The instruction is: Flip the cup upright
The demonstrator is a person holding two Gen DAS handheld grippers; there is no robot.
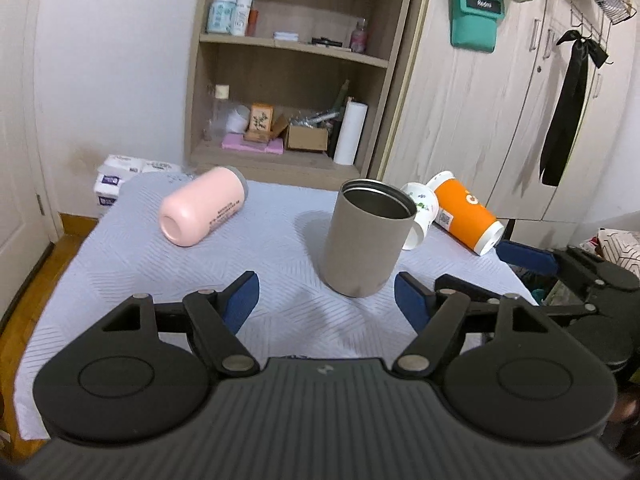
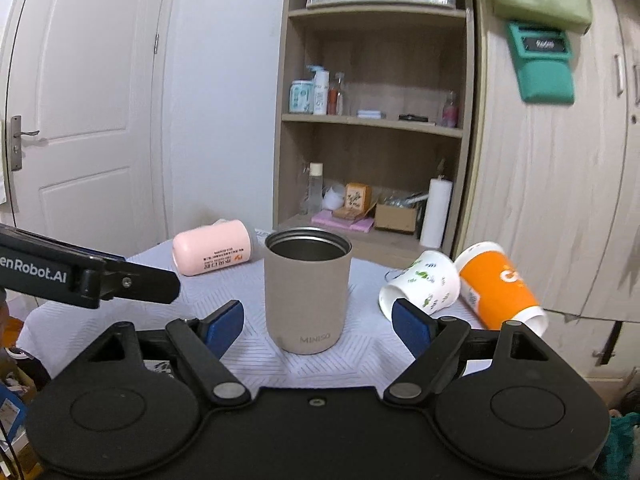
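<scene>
A taupe metal cup [image 1: 366, 236] stands upright, mouth up, in the middle of the cloth-covered table [image 1: 132, 280]; it also shows in the right wrist view [image 2: 306, 292]. A pink cup [image 1: 202, 210] lies on its side at the back left. A white floral cup [image 1: 420, 214] and an orange cup [image 1: 466, 212] lie on their sides at the right. My left gripper [image 1: 326, 300] is open and empty just in front of the taupe cup. My right gripper [image 2: 318, 326] is open and empty, its fingers either side of the taupe cup's near base.
A wooden shelf unit [image 1: 296, 64] with bottles, boxes and a paper roll stands behind the table. A wardrobe [image 1: 500, 92] is at the right, a white door [image 2: 80, 100] at the left. Tissue packs [image 1: 120, 172] sit beyond the table's far left corner.
</scene>
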